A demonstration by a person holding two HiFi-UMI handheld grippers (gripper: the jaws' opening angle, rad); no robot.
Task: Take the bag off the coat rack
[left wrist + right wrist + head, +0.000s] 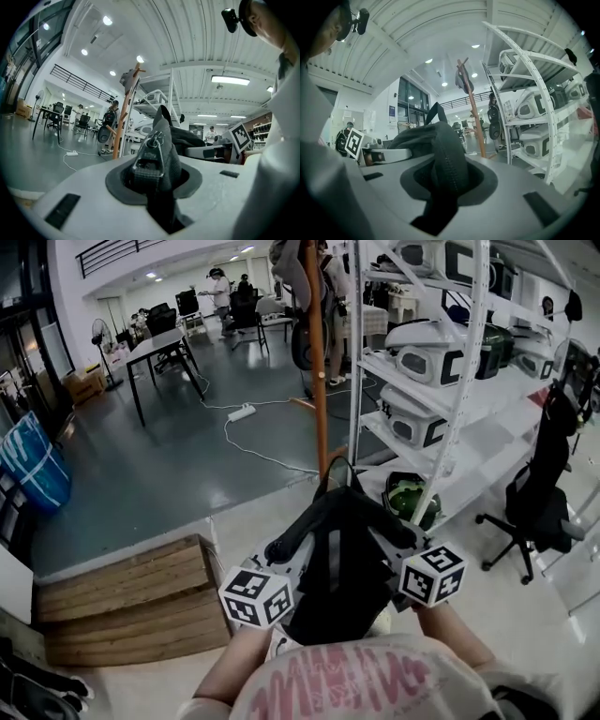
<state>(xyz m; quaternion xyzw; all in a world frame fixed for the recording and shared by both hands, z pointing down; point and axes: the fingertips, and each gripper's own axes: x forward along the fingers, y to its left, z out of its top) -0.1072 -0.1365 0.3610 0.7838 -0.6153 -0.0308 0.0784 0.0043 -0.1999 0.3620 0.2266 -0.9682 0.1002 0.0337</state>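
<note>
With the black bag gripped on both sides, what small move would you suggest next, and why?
Probably lower the black bag toward the floor: the left hand-held gripper and right hand-held gripper clamp it, already clear of the coat rack.

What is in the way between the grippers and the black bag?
Nothing visible. The left gripper and right gripper are each shut on the bag, with the coat rack standing farther off.
</note>
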